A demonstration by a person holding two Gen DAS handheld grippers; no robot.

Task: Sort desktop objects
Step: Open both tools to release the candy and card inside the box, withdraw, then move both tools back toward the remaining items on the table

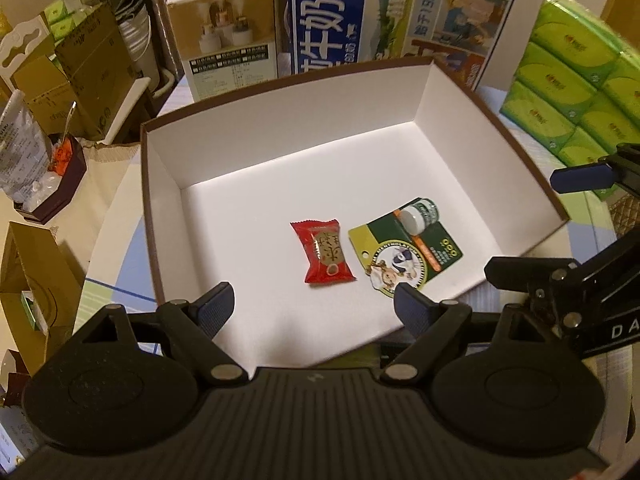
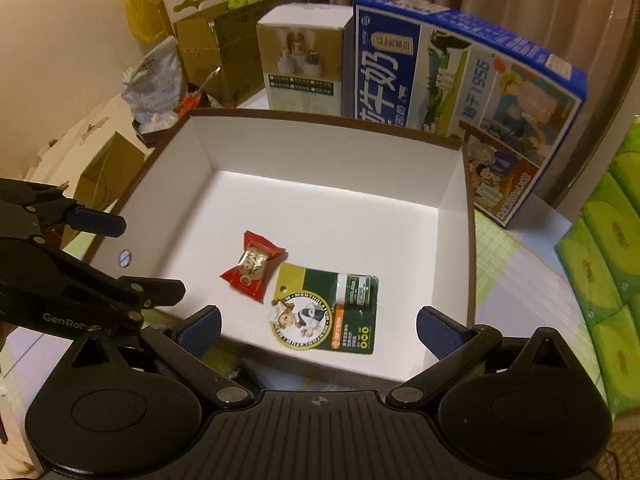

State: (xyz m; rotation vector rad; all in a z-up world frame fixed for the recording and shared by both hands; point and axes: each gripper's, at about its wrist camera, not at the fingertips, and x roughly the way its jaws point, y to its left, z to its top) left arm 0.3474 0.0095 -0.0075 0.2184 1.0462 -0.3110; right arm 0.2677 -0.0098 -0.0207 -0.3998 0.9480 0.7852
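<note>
Candy [image 1: 322, 252] and carded jar [image 1: 406, 242], print unreadable, lie beneath both wide, empty grippers [image 1: 312, 306] [image 2: 318, 330].

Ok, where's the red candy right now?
The red candy lies on the floor of the white box, just left of the green lip balm card, nothing gripping it.
</note>
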